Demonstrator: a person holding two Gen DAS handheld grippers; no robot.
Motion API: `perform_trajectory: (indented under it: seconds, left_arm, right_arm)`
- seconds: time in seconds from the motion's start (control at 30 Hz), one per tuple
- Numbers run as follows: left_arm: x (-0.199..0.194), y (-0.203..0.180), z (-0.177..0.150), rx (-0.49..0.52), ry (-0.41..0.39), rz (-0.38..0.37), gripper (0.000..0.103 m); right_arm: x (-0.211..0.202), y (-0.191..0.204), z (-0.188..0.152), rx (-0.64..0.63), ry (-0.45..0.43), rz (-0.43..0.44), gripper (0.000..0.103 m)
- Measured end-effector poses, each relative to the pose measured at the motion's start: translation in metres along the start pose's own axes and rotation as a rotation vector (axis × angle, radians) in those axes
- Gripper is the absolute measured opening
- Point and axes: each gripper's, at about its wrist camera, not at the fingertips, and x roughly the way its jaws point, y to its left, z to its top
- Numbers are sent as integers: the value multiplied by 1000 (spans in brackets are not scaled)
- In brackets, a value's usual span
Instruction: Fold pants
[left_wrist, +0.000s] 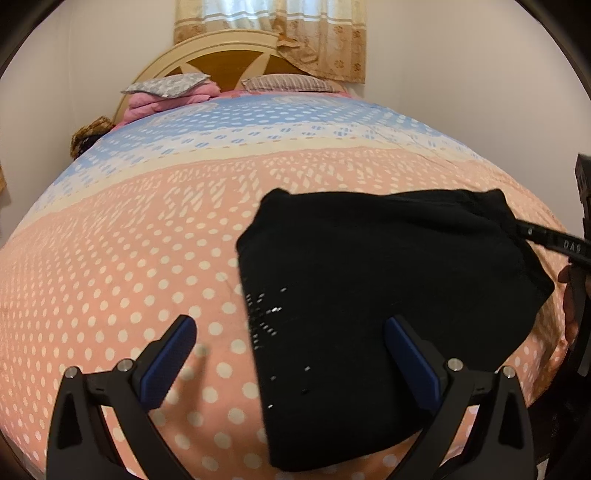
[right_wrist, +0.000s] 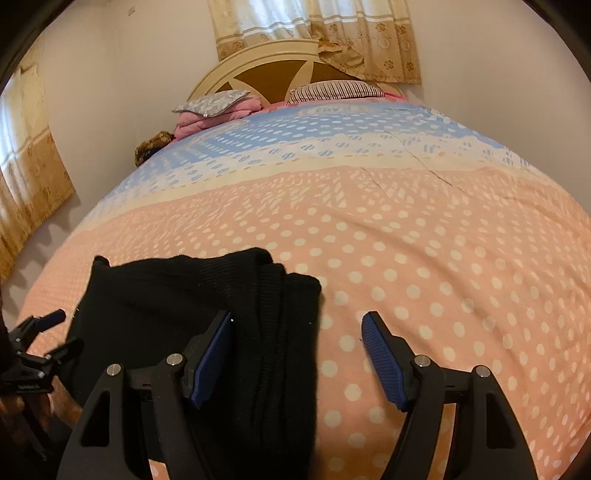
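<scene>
The black pants (left_wrist: 369, 288) lie folded into a compact stack on the pink polka-dot bedsheet (left_wrist: 129, 258), near the bed's front edge. My left gripper (left_wrist: 291, 332) hovers open over their left edge, one blue pad over the sheet and the other over the cloth. In the right wrist view the pants (right_wrist: 166, 314) fill the lower left, their layered folded edge running between the wide-apart fingers of my right gripper (right_wrist: 295, 332), which is open and grips nothing. The left gripper (right_wrist: 61, 332) shows at the pants' far left side. A finger of the right gripper (left_wrist: 543, 240) reaches over the pants' right corner.
The bed stretches far ahead, blue and white further back. Pillows (left_wrist: 291, 83) and a folded pink blanket (left_wrist: 155, 103) lie by the wooden headboard (left_wrist: 229, 62). A curtain (left_wrist: 295, 33) hangs behind, and a brown furry thing (left_wrist: 88, 134) sits at the bed's left edge.
</scene>
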Motion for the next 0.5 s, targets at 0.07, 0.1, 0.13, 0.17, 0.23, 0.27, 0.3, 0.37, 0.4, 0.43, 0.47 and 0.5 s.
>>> perform_trajectory:
  seconds: [0.07, 0.1, 0.13, 0.17, 0.23, 0.27, 0.3, 0.37, 0.4, 0.43, 0.47, 0.5]
  left_arm:
    - [1, -1, 2, 4, -5, -2, 103]
    - [3, -1, 2, 3, -3, -12, 103]
    - [5, 0, 2, -1, -1, -19, 103]
    - [7, 2, 1, -8, 0, -25, 103]
    - [12, 6, -1, -40, 5, -53, 103]
    - [15, 8, -3, -58, 13, -67, 103]
    - [15, 11, -4, -80, 16, -83, 103]
    - [16, 13, -6, -99, 19, -101, 103]
    - [17, 15, -6, -110, 22, -113, 103]
    - [19, 17, -5, -118, 26, -126, 103]
    - [21, 19, -5, -127, 35, -141, 103]
    - [26, 23, -4, -148, 53, -169, 103]
  right_arm:
    - [-5, -2, -3, 20, -1, 24, 71]
    - [-7, -3, -4, 36, 4, 53, 71]
    - [-6, -4, -5, 50, 14, 86, 71]
    - [-6, -5, -6, 62, 20, 107, 71]
    - [-6, -4, -12, 45, 19, 74, 71]
    - [-5, -3, -14, 28, 21, 57, 71]
    - [-4, -3, -15, 22, 20, 51, 71]
    - [-5, 0, -15, 15, 22, 38, 71]
    - [-4, 3, -14, 10, 32, 48, 70]
    - [-3, 5, -15, 10, 44, 64, 70]
    - [-1, 4, -16, 13, 55, 75, 70]
    - [1, 1, -17, 25, 58, 86, 70]
